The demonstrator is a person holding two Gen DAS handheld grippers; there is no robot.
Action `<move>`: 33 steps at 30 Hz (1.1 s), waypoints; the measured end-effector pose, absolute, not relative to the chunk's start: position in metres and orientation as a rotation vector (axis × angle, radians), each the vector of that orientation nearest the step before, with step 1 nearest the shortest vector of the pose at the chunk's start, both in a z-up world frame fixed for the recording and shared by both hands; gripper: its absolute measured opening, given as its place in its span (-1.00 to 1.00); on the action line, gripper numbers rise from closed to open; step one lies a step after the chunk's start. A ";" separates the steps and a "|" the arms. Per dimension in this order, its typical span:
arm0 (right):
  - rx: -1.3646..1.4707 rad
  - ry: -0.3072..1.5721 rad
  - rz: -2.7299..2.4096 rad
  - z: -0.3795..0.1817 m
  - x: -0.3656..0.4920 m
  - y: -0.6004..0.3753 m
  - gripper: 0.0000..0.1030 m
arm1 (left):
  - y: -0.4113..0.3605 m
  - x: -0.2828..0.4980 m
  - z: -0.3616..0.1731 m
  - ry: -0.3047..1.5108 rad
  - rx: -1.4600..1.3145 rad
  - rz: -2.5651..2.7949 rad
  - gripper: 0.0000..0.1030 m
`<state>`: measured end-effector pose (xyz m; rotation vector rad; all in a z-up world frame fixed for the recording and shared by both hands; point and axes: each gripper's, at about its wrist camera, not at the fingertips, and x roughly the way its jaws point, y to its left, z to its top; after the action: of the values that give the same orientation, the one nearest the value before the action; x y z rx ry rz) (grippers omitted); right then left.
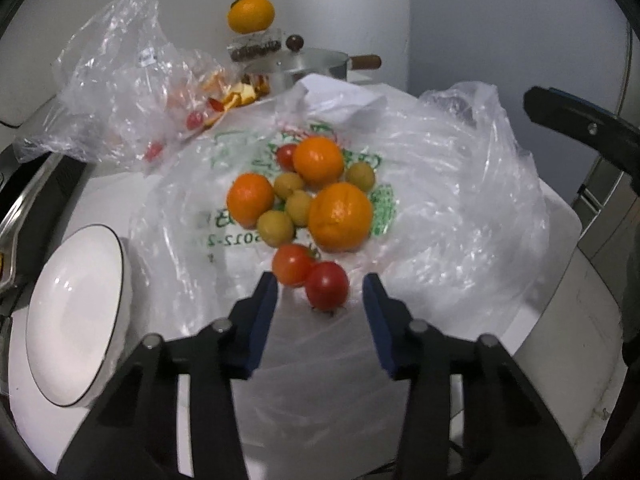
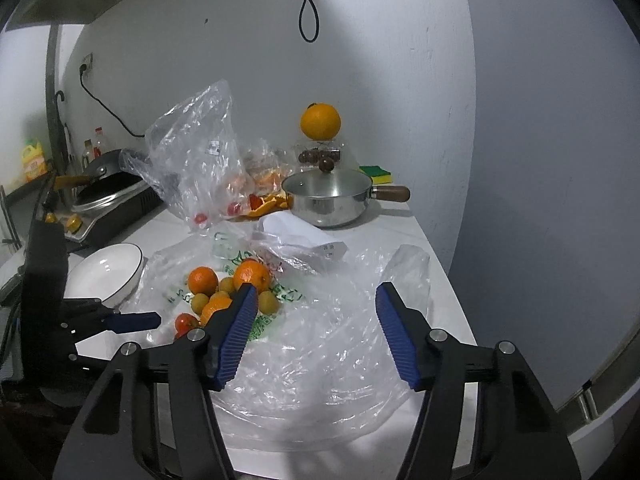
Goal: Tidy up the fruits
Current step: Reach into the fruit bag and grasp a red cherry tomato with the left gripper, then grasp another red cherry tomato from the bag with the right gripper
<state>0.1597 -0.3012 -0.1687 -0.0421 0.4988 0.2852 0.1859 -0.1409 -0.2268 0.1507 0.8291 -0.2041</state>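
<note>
A pile of fruit lies on a spread clear plastic bag (image 1: pixel 440 200): three oranges, the biggest (image 1: pixel 340 216) at the right, several small yellow-green fruits (image 1: pixel 275 227) and red tomatoes. My left gripper (image 1: pixel 320 284) is open, its blue pads either side of the nearest red tomato (image 1: pixel 327 285), with a second tomato (image 1: pixel 291 264) by the left pad. A white bowl (image 1: pixel 76 316) stands empty to the left. My right gripper (image 2: pixel 316 296) is open and empty above the bag (image 2: pixel 320 344), right of the fruit pile (image 2: pixel 224 284). The left gripper also shows in the right wrist view (image 2: pixel 136 321).
A second crumpled bag (image 2: pixel 196 160) with small tomatoes and orange peel stands behind. A steel saucepan (image 2: pixel 328 196) with a wooden handle is at the back, an orange (image 2: pixel 320 121) on a clear box behind it, a sponge (image 2: pixel 376 173) beside. A stove with pan (image 2: pixel 108 196) is left.
</note>
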 end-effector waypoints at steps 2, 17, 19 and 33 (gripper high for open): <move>-0.041 0.502 0.286 -0.170 0.161 -0.301 0.26 | -0.140 0.189 -0.230 0.840 0.144 -0.205 -0.20; -0.076 0.521 0.311 -0.175 0.170 -0.285 0.25 | -0.127 0.196 -0.237 0.887 0.062 -0.279 -0.50; -0.081 0.524 0.313 -0.176 0.169 -0.283 0.26 | -0.125 0.192 -0.232 0.867 0.062 -0.285 -0.50; -0.119 0.556 0.369 -0.179 0.168 -0.235 0.25 | -0.082 0.164 -0.195 0.737 0.028 -0.263 -0.50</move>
<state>0.1675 -0.2355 -0.1787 -0.1195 0.5561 0.3689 0.1643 -0.0819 -0.1945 0.0277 0.7366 -0.2625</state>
